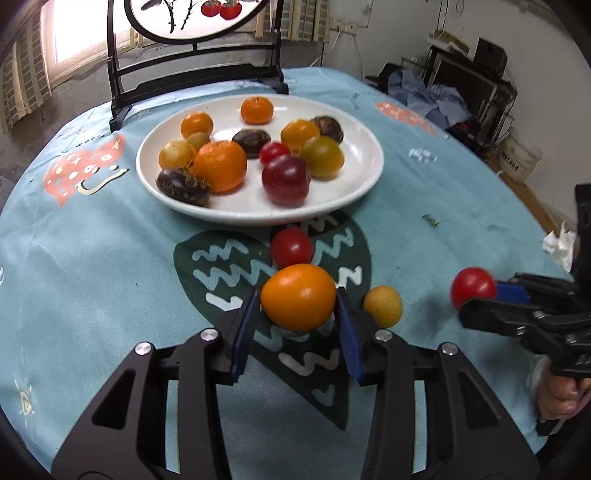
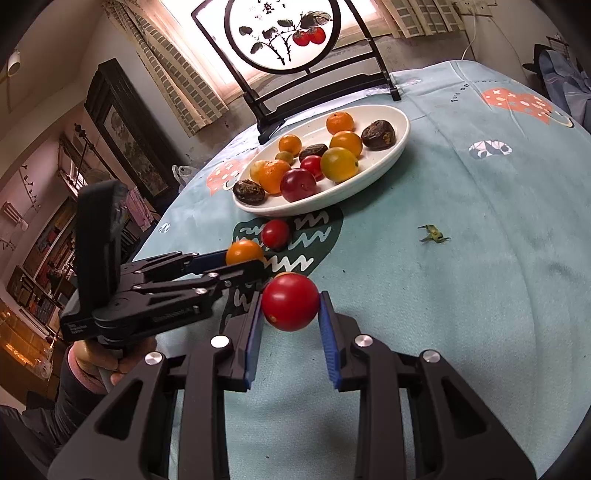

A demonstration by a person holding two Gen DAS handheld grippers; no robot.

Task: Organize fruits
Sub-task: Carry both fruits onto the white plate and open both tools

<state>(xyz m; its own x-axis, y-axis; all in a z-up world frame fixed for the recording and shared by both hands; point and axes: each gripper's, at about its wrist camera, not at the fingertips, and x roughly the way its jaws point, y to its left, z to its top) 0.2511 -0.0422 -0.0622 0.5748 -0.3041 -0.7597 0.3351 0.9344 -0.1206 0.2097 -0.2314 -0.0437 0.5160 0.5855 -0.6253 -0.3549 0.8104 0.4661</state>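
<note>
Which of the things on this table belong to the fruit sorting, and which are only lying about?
Belong to the job:
- orange fruit in the left gripper
- red tomato in the right gripper
- loose red tomato and small yellow fruit on the cloth
- white plate of fruit

Just lying about:
- painted screen stand
- green stem scrap
- crumpled tissue

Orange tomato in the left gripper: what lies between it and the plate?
One loose red cherry tomato on the cloth, touching the orange tomato, just short of the plate. Left wrist view.
</note>
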